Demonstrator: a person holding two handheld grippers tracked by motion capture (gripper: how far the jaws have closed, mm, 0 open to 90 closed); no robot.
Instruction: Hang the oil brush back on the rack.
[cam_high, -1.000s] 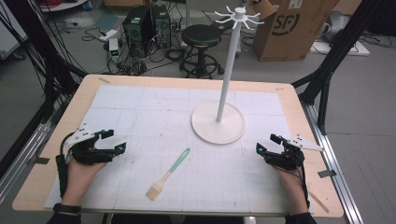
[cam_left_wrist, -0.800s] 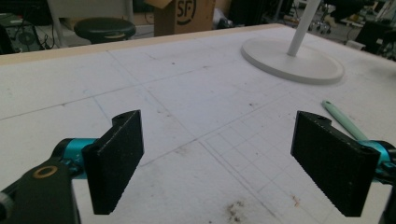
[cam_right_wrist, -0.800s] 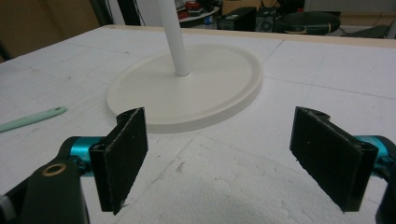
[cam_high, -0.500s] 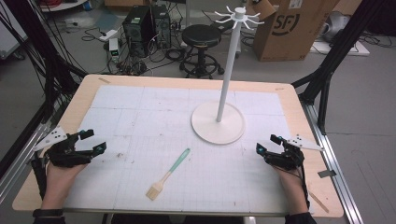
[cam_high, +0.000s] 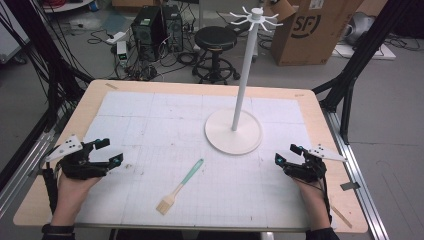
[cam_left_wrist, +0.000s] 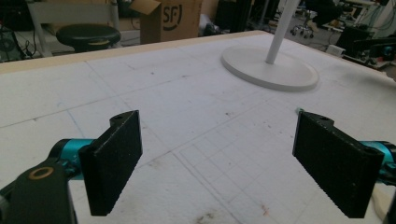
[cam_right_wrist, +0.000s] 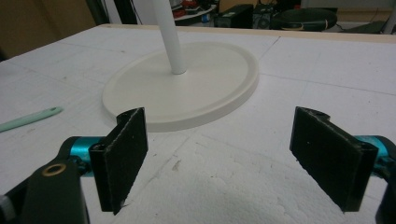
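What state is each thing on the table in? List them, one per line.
Left gripper: open, empty, low over the mat.
Right gripper: open, empty, low over the mat.
Mint-handled pastry brush: lying flat, untouched, between the grippers.
White hook stand on round base: upright, hooks bare.

A white gridded mat (cam_high: 165, 120) covers the wooden counter (cam_high: 322, 117). On the mat stands a white stand (cam_high: 233, 131) with a round base, an upright pole and small hooks at the top. Nearer the person lies a pastry brush (cam_high: 179, 187) with a mint handle, apart from the base. Behind the counter are a black stool (cam_high: 215, 38), a cardboard box (cam_high: 315, 31) and a computer tower (cam_high: 150, 27) among cables on the floor.
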